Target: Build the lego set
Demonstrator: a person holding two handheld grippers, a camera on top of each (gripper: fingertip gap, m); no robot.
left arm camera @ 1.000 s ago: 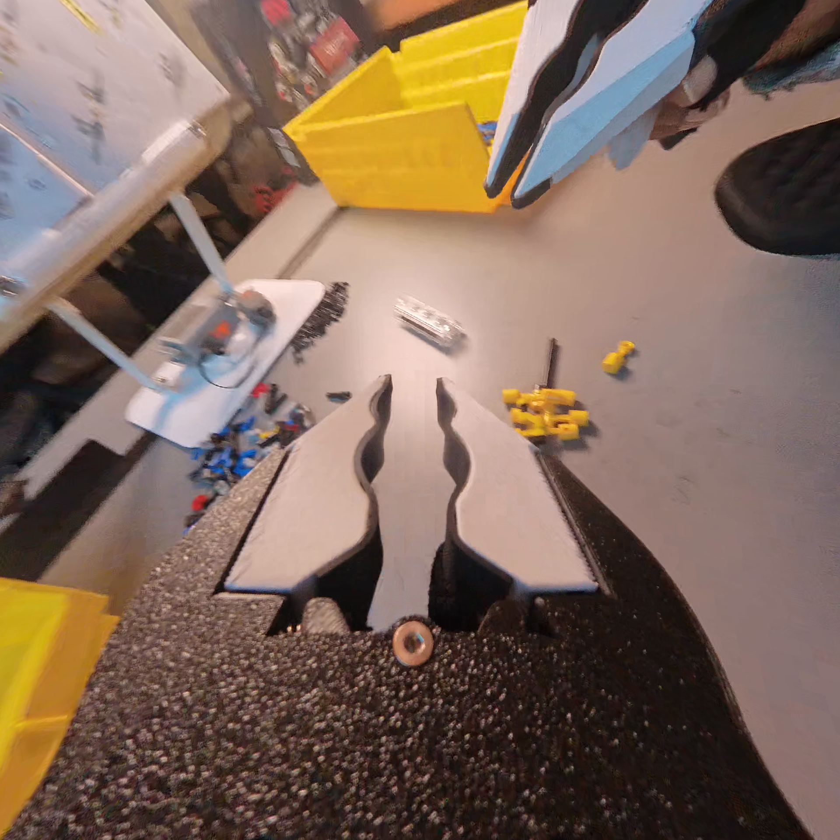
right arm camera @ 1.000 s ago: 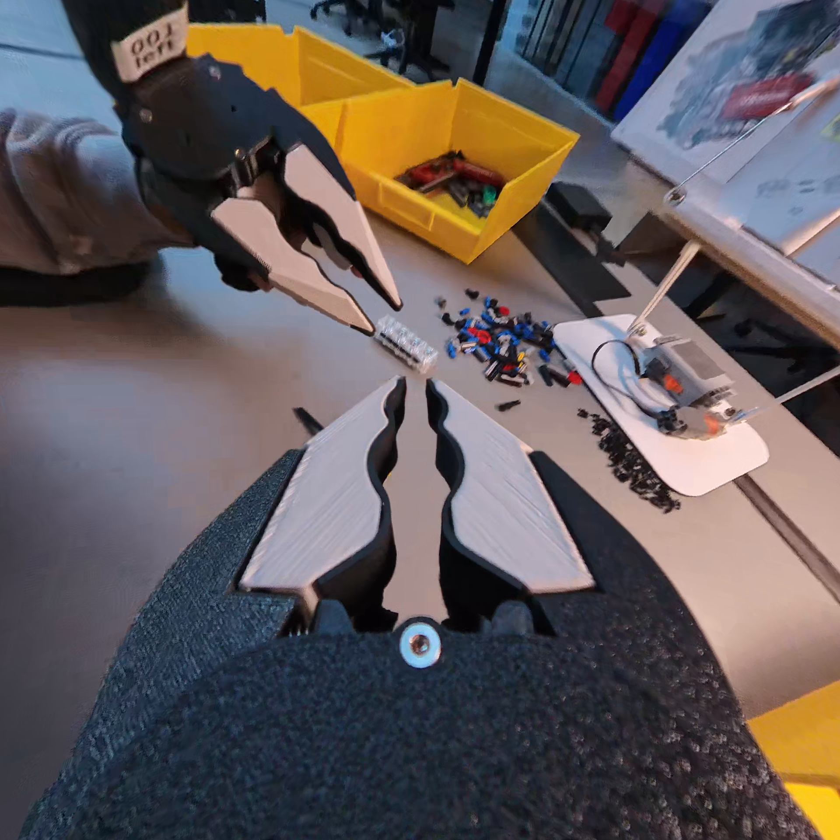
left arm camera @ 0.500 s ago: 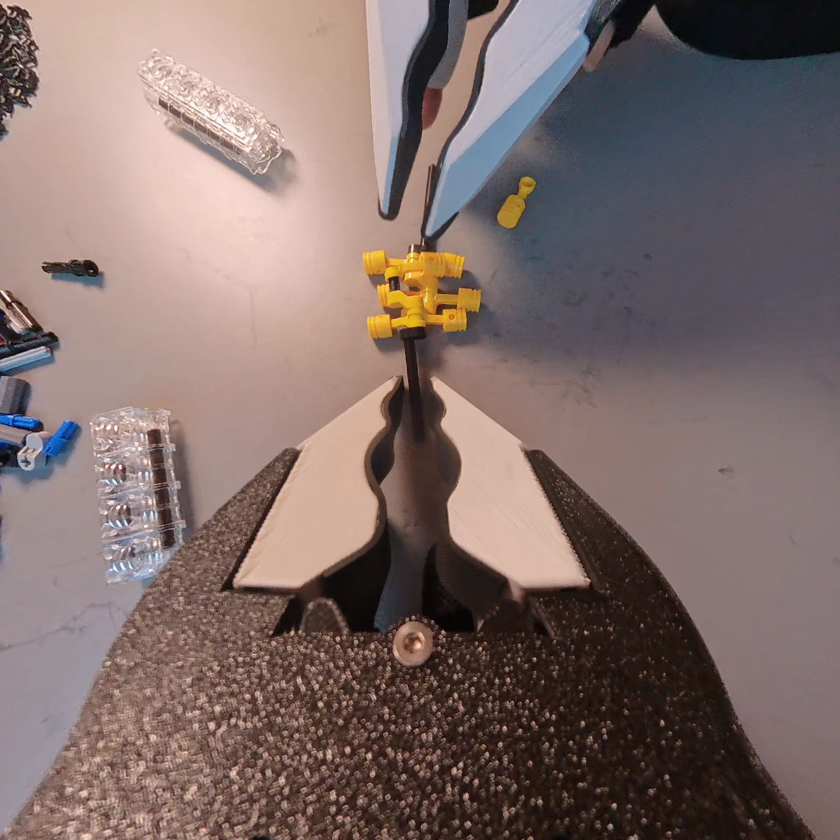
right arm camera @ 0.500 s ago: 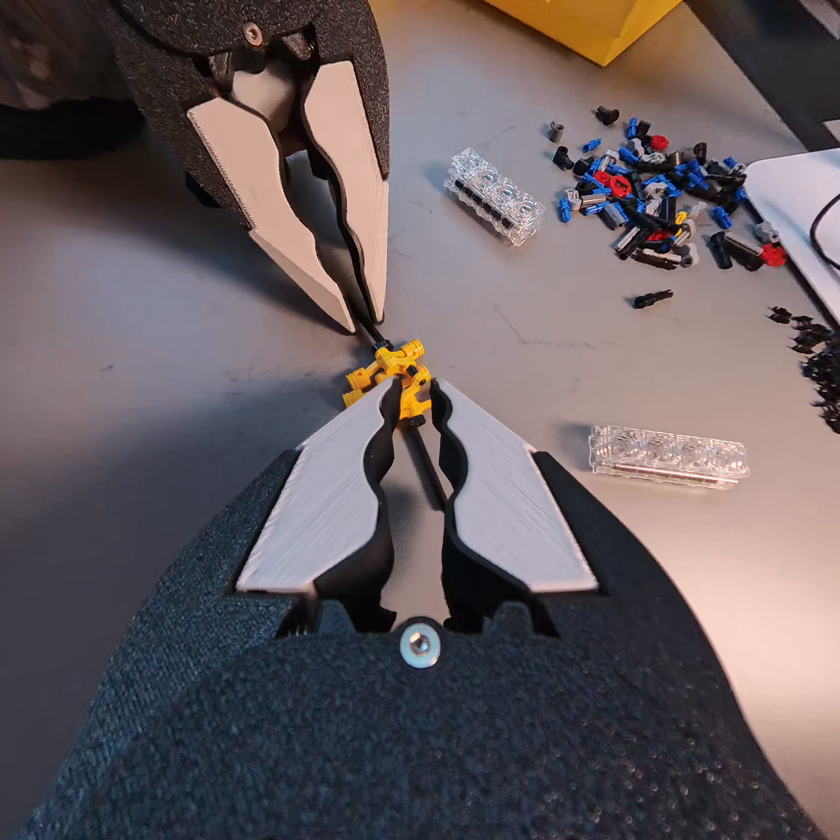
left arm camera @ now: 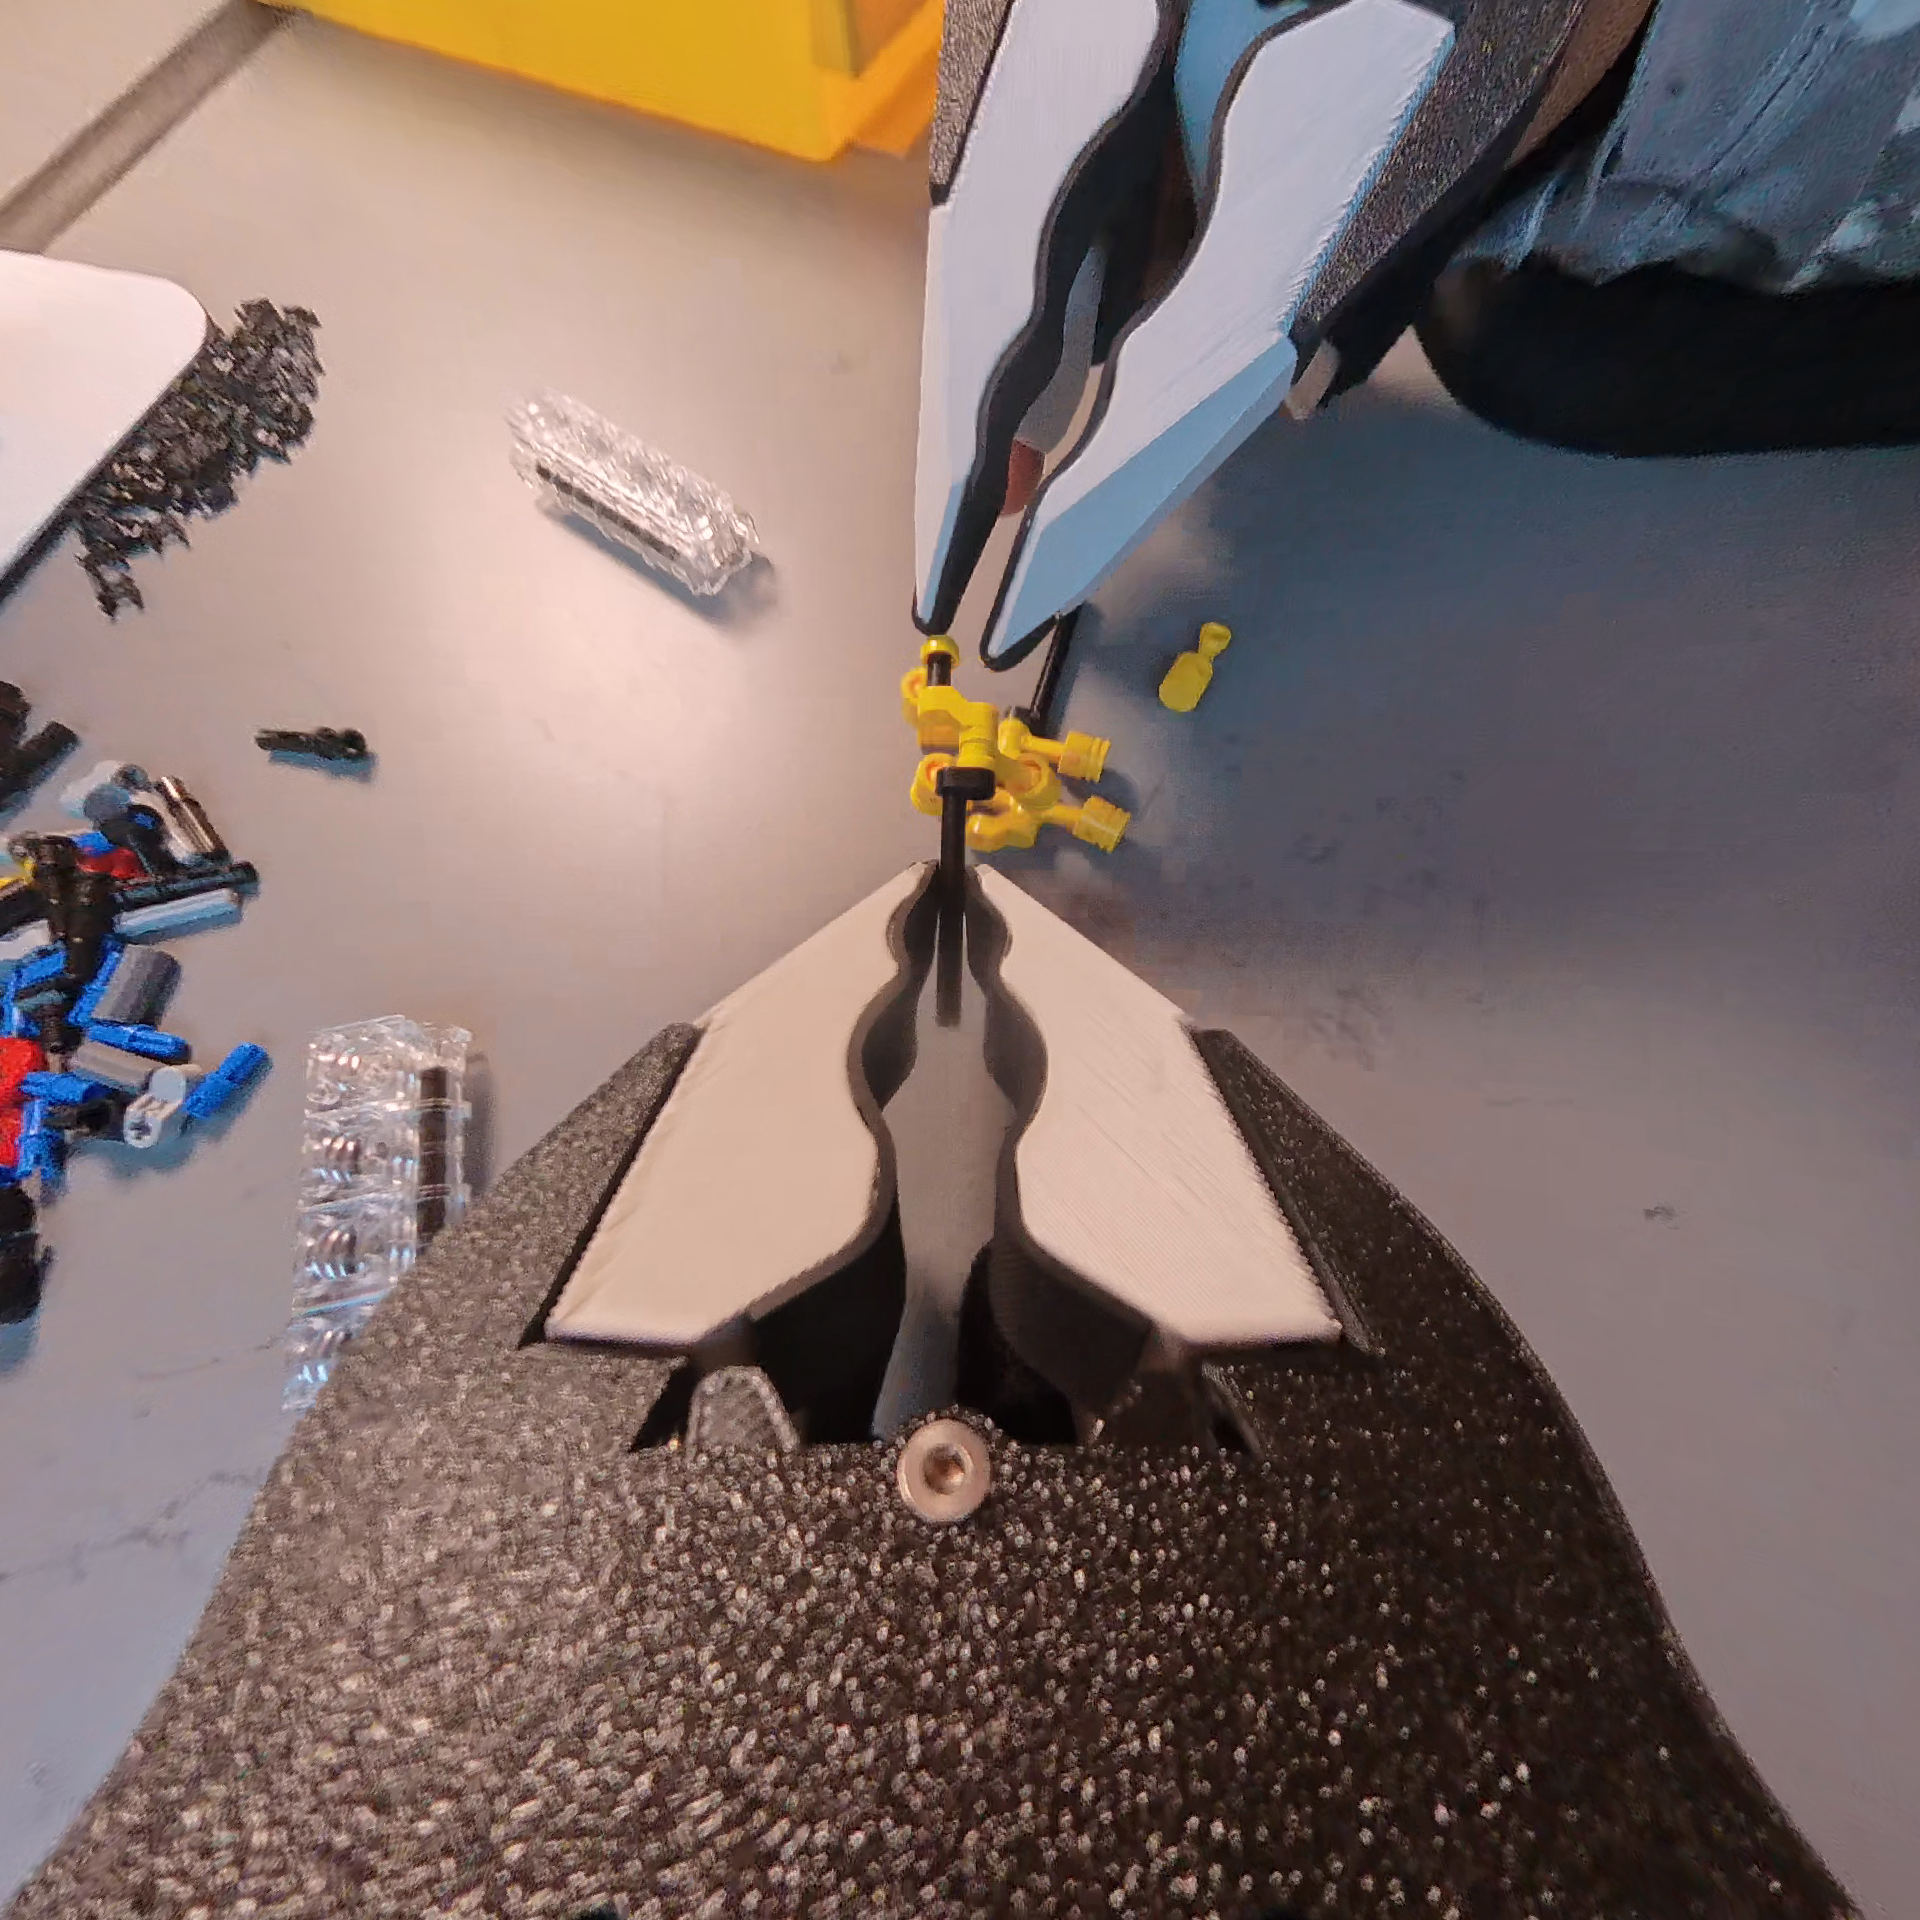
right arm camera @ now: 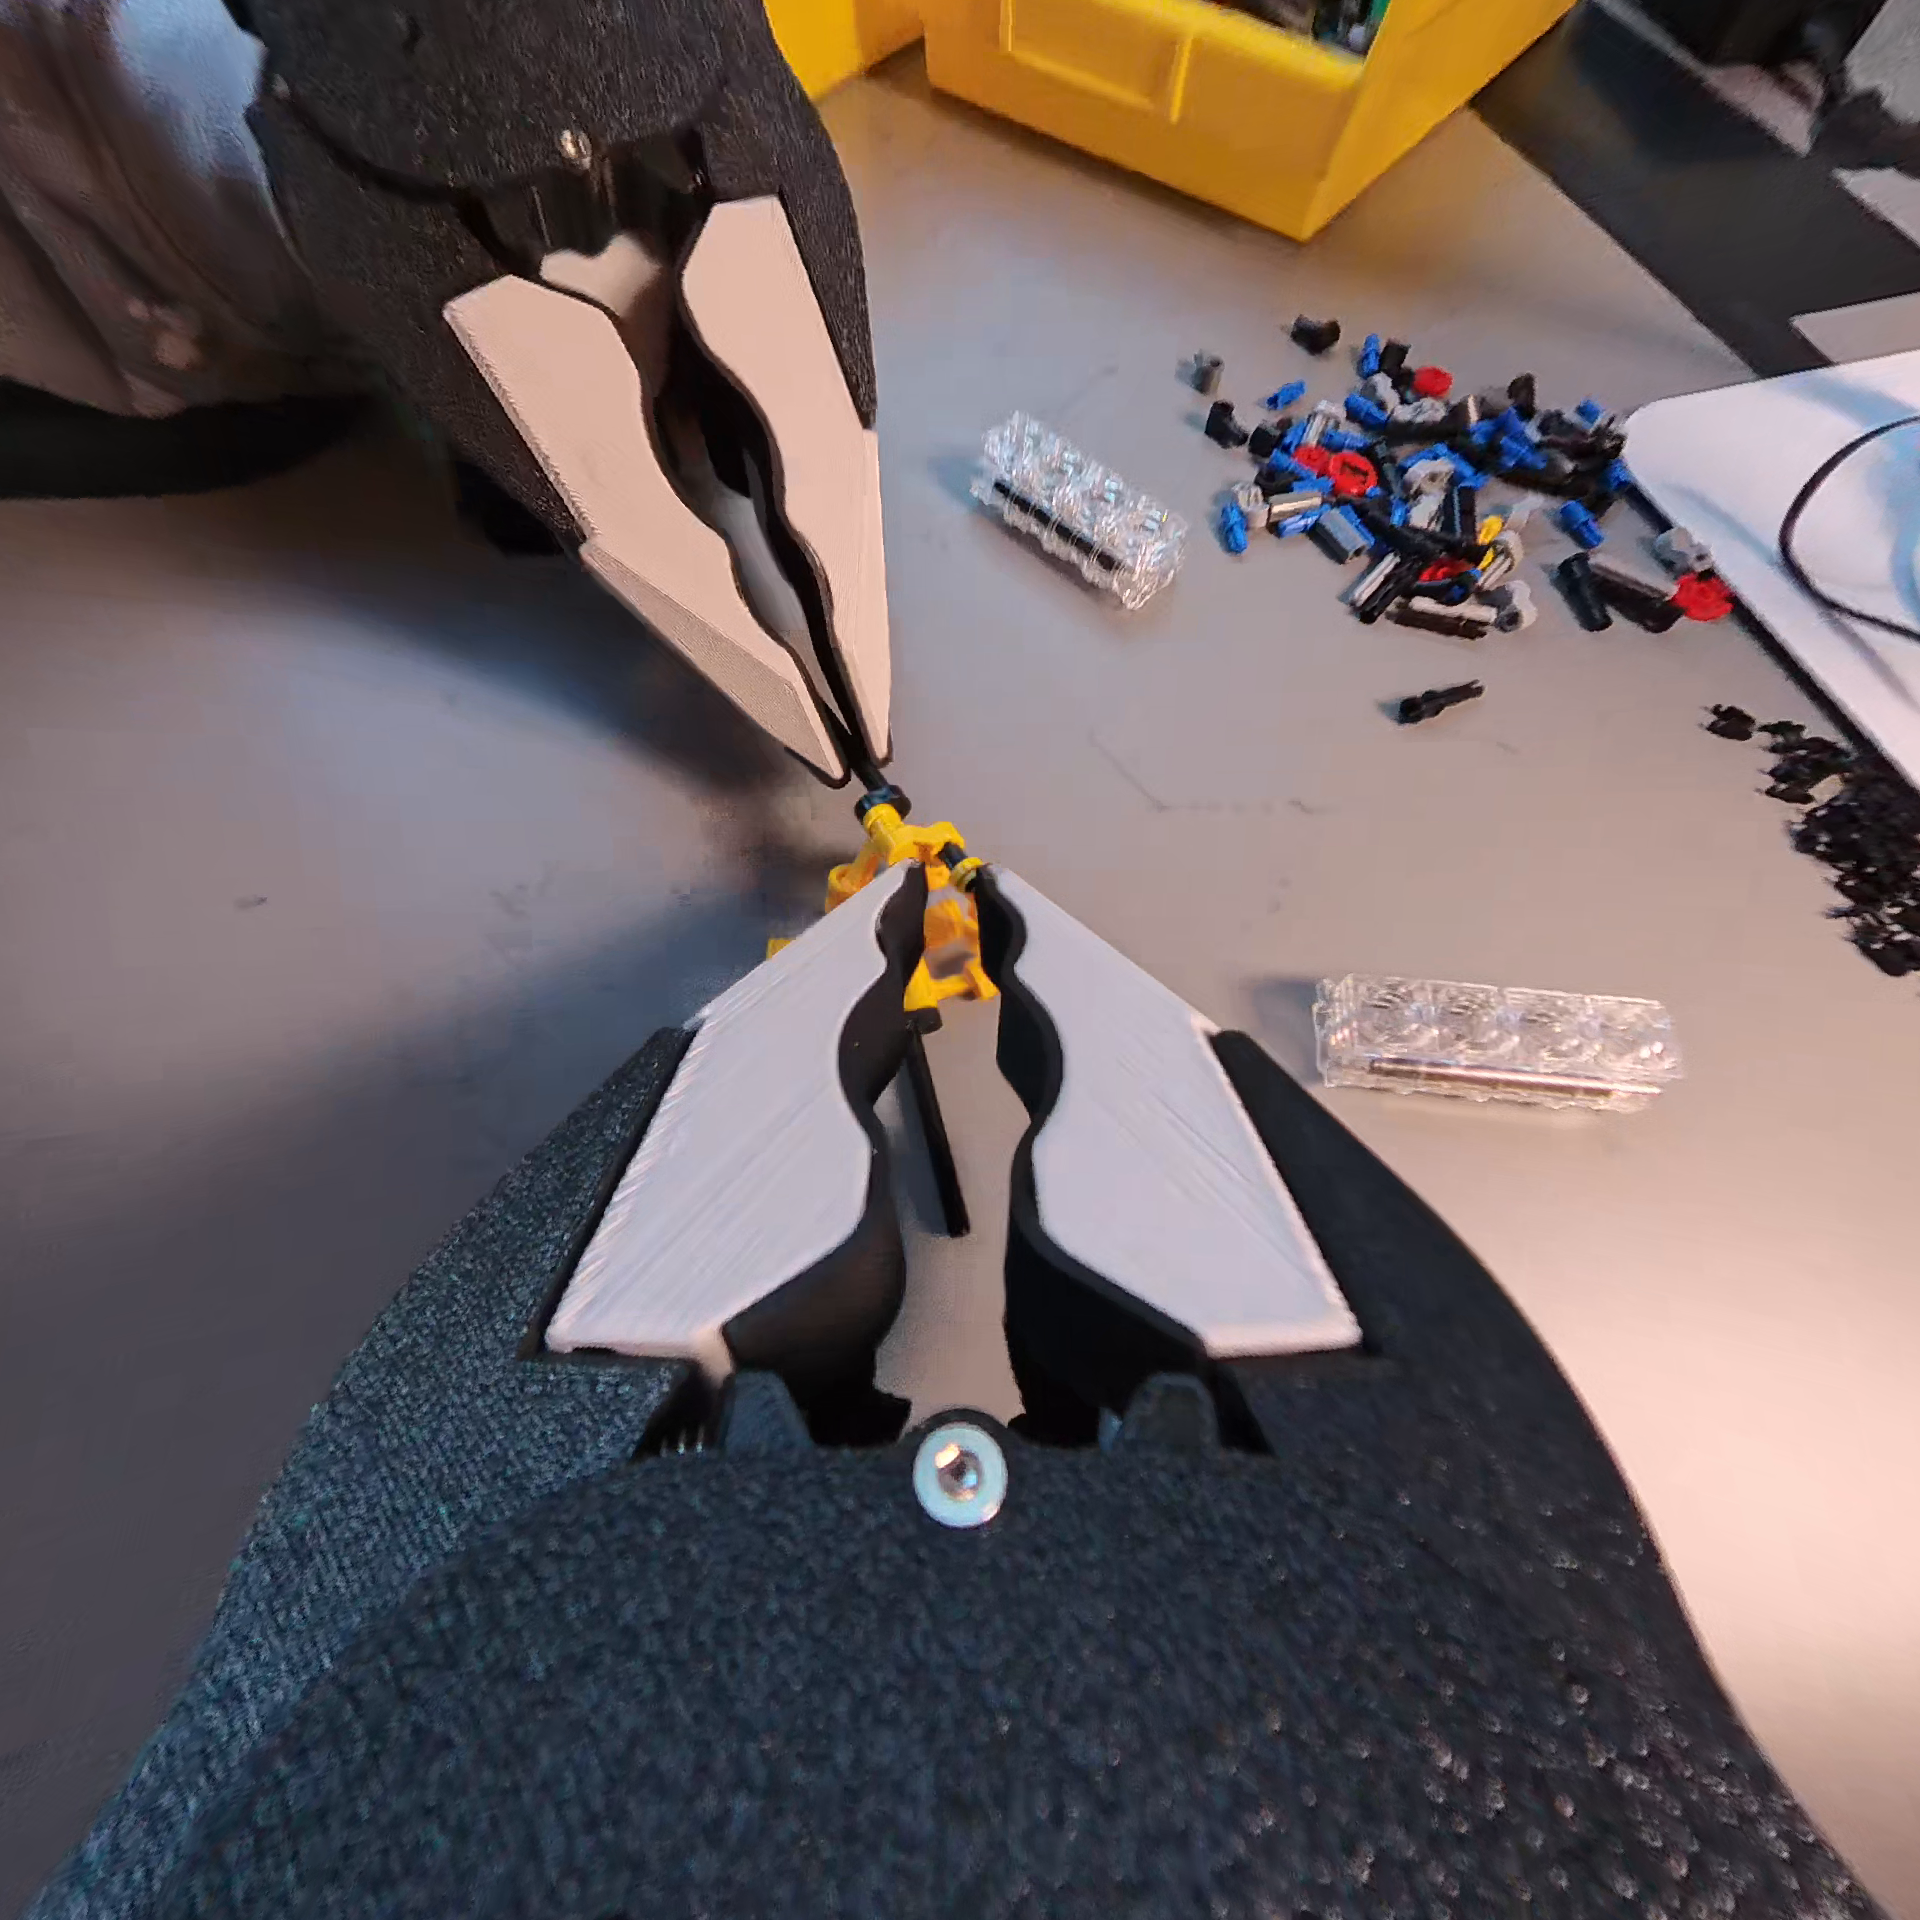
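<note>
A small yellow connector assembly [left arm camera: 997, 769] on black axles sits between both grippers, just above the grey table. My left gripper [left arm camera: 945, 878] is shut on the black axle [left arm camera: 948, 935] that sticks out of the assembly's near end. My right gripper [right arm camera: 951, 883] has its tips closed to a narrow gap around the assembly's other end [right arm camera: 940, 945]. A second black axle [right arm camera: 935, 1122] runs back between its fingers. Each gripper shows in the other's view: the right gripper [left arm camera: 961, 634] from above, the left gripper [right arm camera: 862, 758] pinching the axle.
A loose yellow piece [left arm camera: 1195, 665] lies to the right. Two clear bricks [left arm camera: 634, 509] [left arm camera: 384, 1174], a pile of small blue, red and black parts [right arm camera: 1455, 499], a black pin [right arm camera: 1439, 701], a heap of black pins [left arm camera: 197, 447], a white plate [right arm camera: 1787, 499] and yellow bins [right arm camera: 1226, 114] surround the work spot. From either gripper's tips it is about 15 cm to the black pin [right arm camera: 1439, 701]. It is also in sight in the left wrist view [left arm camera: 314, 727].
Both grippers came down from above the table onto the assembly. My left gripper has shut on the axle. The assembly has tipped up and turned off its flat position.
</note>
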